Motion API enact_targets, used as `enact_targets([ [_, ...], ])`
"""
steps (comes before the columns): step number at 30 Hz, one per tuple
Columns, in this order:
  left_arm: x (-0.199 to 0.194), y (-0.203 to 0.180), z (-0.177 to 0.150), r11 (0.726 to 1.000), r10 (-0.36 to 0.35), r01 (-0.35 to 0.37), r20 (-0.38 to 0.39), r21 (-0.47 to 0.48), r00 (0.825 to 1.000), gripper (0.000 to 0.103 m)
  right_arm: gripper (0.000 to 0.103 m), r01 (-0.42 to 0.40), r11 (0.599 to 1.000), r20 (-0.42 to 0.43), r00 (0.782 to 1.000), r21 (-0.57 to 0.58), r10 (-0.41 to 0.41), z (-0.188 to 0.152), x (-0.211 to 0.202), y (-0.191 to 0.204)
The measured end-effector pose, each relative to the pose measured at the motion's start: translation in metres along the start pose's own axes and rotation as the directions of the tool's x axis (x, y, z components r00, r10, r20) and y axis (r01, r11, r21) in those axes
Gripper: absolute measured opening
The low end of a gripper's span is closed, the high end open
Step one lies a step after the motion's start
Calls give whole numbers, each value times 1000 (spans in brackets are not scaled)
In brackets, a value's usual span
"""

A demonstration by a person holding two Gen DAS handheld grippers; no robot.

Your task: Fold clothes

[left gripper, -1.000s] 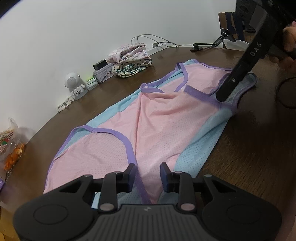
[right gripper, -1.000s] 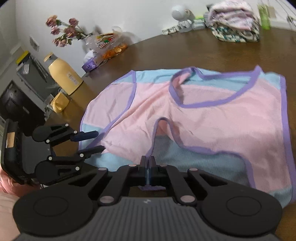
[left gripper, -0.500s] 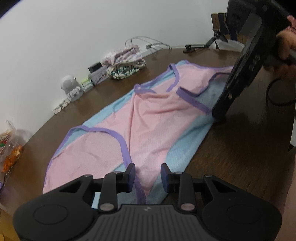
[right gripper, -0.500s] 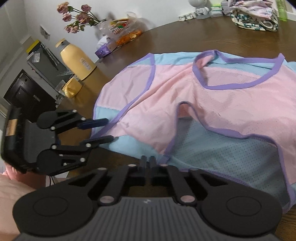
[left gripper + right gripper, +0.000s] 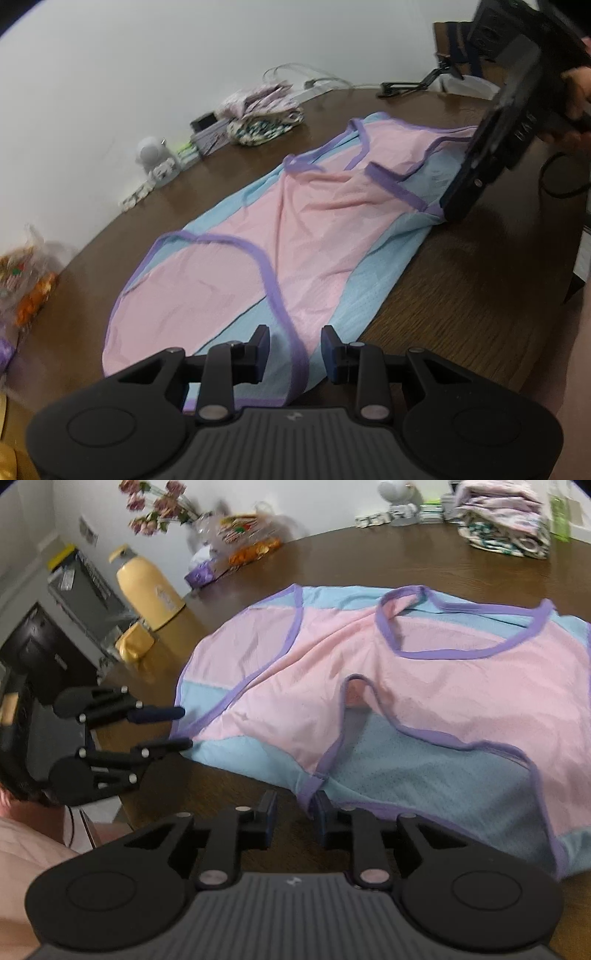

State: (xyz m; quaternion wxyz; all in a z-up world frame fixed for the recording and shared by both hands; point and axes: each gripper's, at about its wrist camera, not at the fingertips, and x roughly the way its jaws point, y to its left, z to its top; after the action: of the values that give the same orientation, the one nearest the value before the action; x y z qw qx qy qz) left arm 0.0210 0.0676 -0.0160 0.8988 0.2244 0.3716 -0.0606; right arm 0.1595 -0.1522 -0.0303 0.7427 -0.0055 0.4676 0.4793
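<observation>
A pink and light-blue mesh vest with purple trim (image 5: 295,229) lies on the brown wooden table (image 5: 461,295), one side folded over so pink covers most of it; it also shows in the right wrist view (image 5: 424,686). My left gripper (image 5: 294,349) is open, its jaws on either side of the vest's near purple-trimmed corner. My right gripper (image 5: 295,814) is open at the vest's purple strap end, with nothing held. The right gripper shows in the left wrist view (image 5: 461,199) at the vest's far edge. The left gripper shows in the right wrist view (image 5: 181,727).
A stack of folded clothes (image 5: 266,114) and a small white robot figure (image 5: 153,160) stand by the wall. A yellow bottle (image 5: 147,587), a snack bag (image 5: 240,539) and flowers (image 5: 155,502) are on the table's far side. Cables (image 5: 306,74) lie at the back.
My right gripper has opened and let go of the vest's strap, which now lies on the table. My left gripper stays open at the near corner.
</observation>
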Motion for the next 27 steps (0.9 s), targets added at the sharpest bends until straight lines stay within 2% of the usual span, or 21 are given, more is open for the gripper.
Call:
enact_targets([
  [1, 1, 1, -1, 1000, -4, 4, -7, -6, 1000, 29, 20, 4, 1000, -4, 1000, -17, -5, 1, 3, 3],
  [4, 2, 3, -5, 1000, -19, 19, -18, -19, 1000, 22, 4, 38, 998, -8, 999, -46, -39, 2, 3, 8],
  [5, 1, 3, -6, 1000, -22, 21, -16, -19, 1000, 21, 2, 42, 998, -5, 999, -41, -42, 2, 2, 7],
  [10, 0, 3, -8, 999, -33, 33, -11, -18, 999, 20, 1, 5, 999, 36, 999, 32, -6, 3, -20, -8],
  [13, -2, 3, -8, 999, -32, 32, -8, -8, 999, 14, 1, 3, 999, 42, 999, 50, -5, 2, -29, -11],
  [16, -7, 4, -9, 998, -67, 67, 0, -1, 998, 9, 1, 1, 999, 42, 999, 55, -4, 2, -31, -11],
  [21, -4, 3, -11, 996, -82, 82, -29, 19, 996, 2, 1, 13, 998, 49, 999, 68, -17, 5, -27, -12],
  [27, -9, 7, -12, 997, -61, 64, -61, 51, 996, 1, 1, 28, 995, 75, 997, 93, -35, 11, -34, -18],
])
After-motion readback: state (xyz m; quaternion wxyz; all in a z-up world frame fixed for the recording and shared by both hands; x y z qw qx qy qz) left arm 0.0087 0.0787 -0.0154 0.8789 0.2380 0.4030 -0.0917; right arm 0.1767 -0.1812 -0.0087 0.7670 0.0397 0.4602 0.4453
